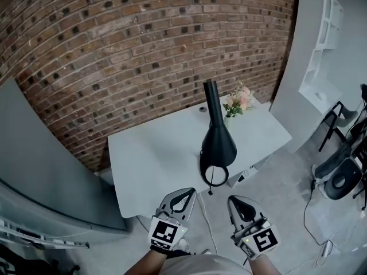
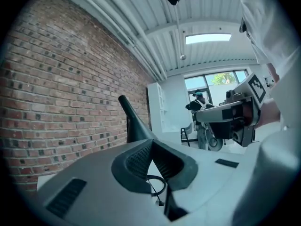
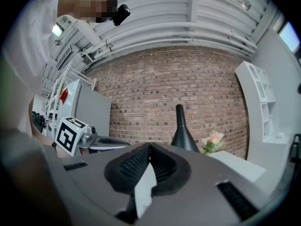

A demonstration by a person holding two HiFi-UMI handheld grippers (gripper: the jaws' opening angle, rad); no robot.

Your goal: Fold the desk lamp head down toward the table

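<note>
While left gripper [image 1: 183,195] and right gripper [image 1: 241,204] sit closed on nothing at lower centre, desk lamp [image 1: 218,145] (rigid, probably stiff-hinged) seems best gripped on its tapered neck, mid-frame.

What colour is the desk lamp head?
Plain black; the desk lamp head shows best in the head view.
</note>
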